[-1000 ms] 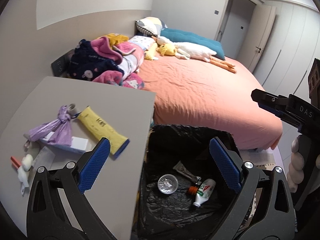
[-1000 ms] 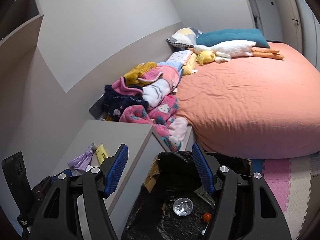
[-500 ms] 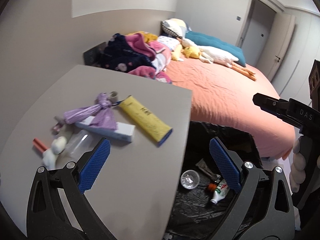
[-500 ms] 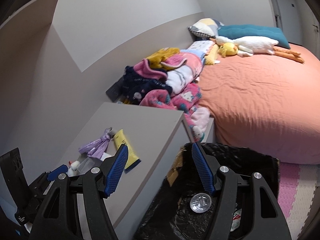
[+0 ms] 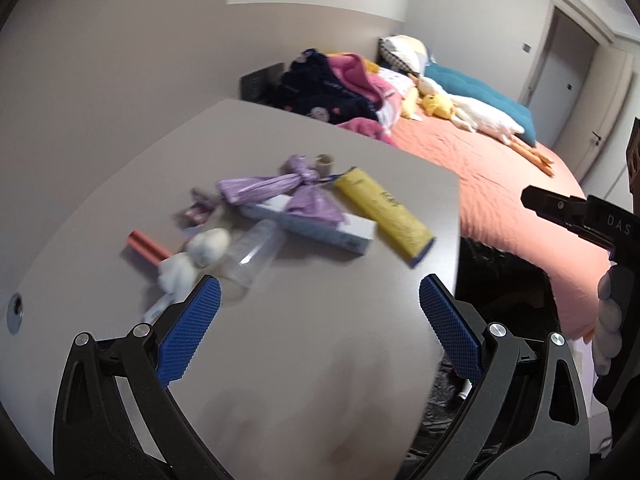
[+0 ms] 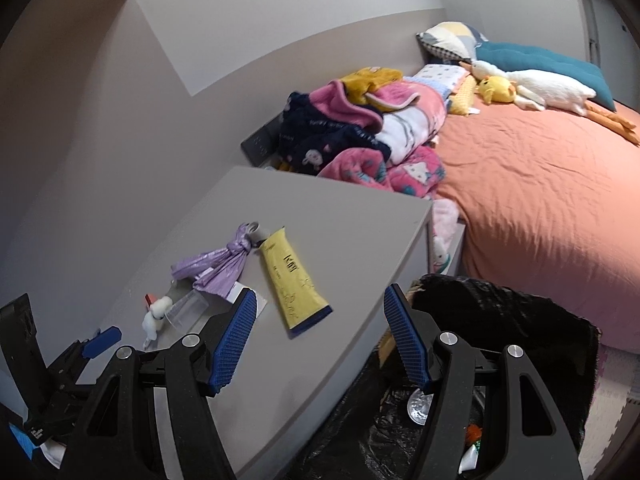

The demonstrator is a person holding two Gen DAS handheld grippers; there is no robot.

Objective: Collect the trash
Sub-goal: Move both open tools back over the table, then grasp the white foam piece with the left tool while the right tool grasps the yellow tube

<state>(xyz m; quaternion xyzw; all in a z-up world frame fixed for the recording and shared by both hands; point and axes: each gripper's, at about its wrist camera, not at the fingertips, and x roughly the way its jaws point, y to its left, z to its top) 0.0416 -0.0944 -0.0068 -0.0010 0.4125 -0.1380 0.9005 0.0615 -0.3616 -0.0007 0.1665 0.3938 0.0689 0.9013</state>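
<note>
Both claws are hanging over the near edge of the grey worktop (image 6: 340, 216), and both are standing wide open with nothing between their blue pads. The left claw (image 5: 316, 320) is sitting over the bare front part of the worktop, with the litter lying just beyond its tips. The right claw (image 6: 320, 336) is straddling the worktop's corner, one finger over the surface and the other over the black-lined trash bin (image 6: 520, 320) standing right beside the worktop, between it and the bed (image 6: 540, 184).

The trash is lying in a loose cluster toward the back left of the worktop. A yellow tube (image 6: 292, 280) is lying flat, its dark end pointing toward the bin. Touching its far end is a knotted purple plastic bag (image 6: 220, 260), draped partly over a long white box (image 5: 316, 224). Nearer the left claw, a clear plastic cup (image 5: 252, 256) is lying on its side next to a wad of white cotton (image 5: 200, 248) and a small red stick (image 5: 146, 246).

Down in the bin, a round clear lid (image 6: 418, 408) is showing among other scraps. On the bed behind, a heap of pink and navy clothes (image 6: 360, 132) is piling up against the wall, with a white plush goose (image 6: 548, 88) farther along.
</note>
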